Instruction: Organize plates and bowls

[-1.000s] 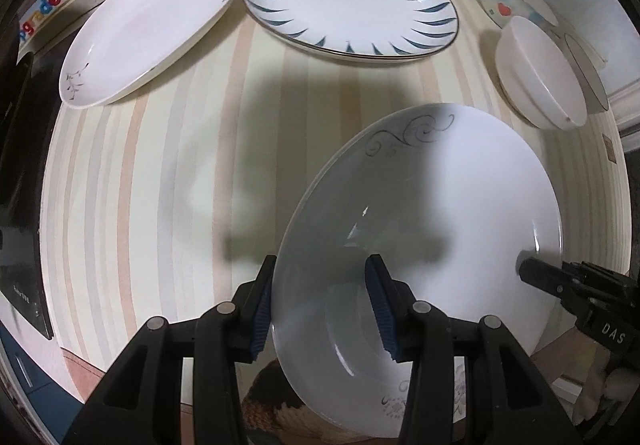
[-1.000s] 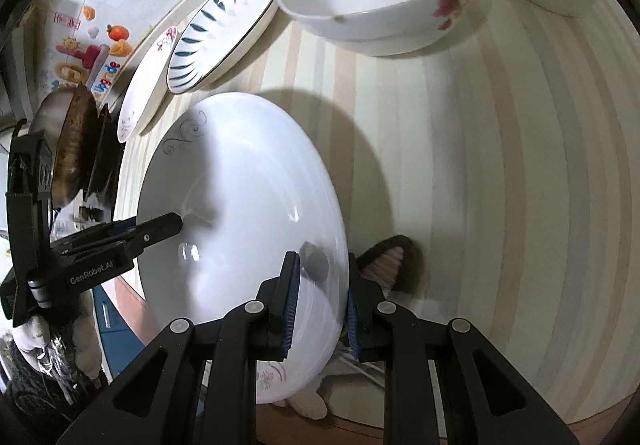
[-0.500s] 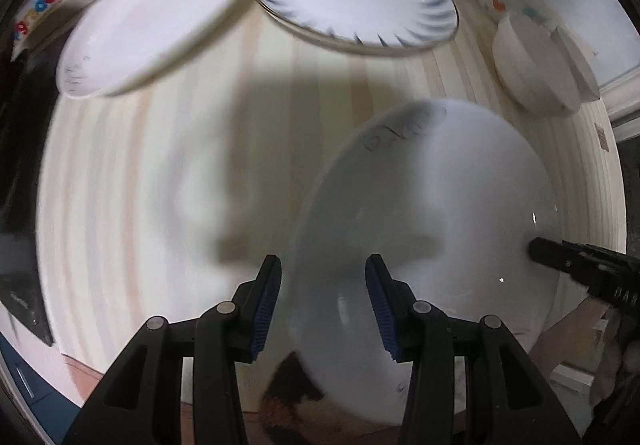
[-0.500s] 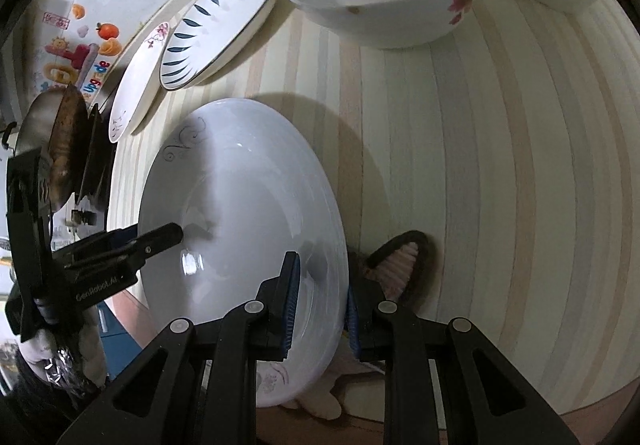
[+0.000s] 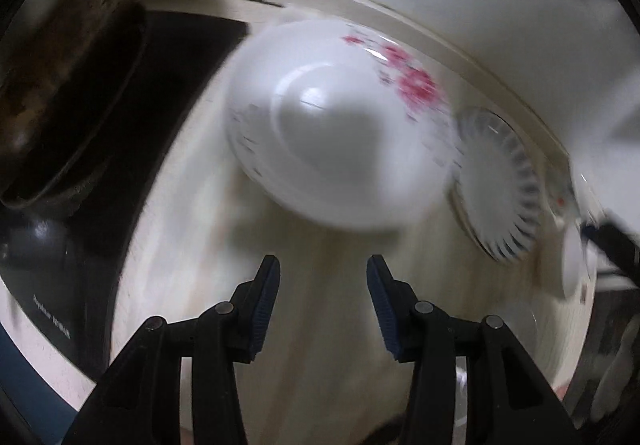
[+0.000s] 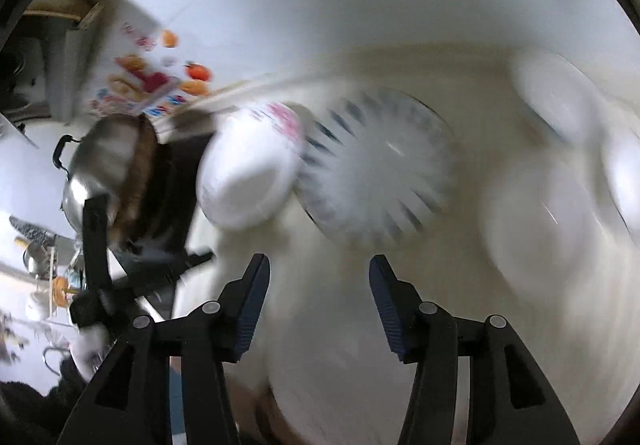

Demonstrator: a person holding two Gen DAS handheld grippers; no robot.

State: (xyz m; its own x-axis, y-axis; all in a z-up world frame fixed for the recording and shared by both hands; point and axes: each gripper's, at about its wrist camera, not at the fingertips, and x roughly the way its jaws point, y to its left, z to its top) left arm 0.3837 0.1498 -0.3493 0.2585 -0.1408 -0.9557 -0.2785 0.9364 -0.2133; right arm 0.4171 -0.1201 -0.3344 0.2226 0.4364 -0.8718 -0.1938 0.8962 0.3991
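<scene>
Steel pot (image 6: 106, 165) left of floral plate (image 5: 340, 125); both claws agape.

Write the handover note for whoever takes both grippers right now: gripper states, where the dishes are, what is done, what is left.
Both views are motion-blurred, so read this loosely.
Left gripper: open, holding nothing, pointed at the pink-flowered plate by the wall.
Right gripper: open, holding nothing, facing the blue-petal plate, which sits just right of the flowered one.
Bowls lie blurred at the right end of the striped table; their number is unclear.
A large white plate lies near the front edge, right of the left gripper.
Done: nothing is stacked as far as I can tell.
Left: gather plates together, bowls together.
</scene>
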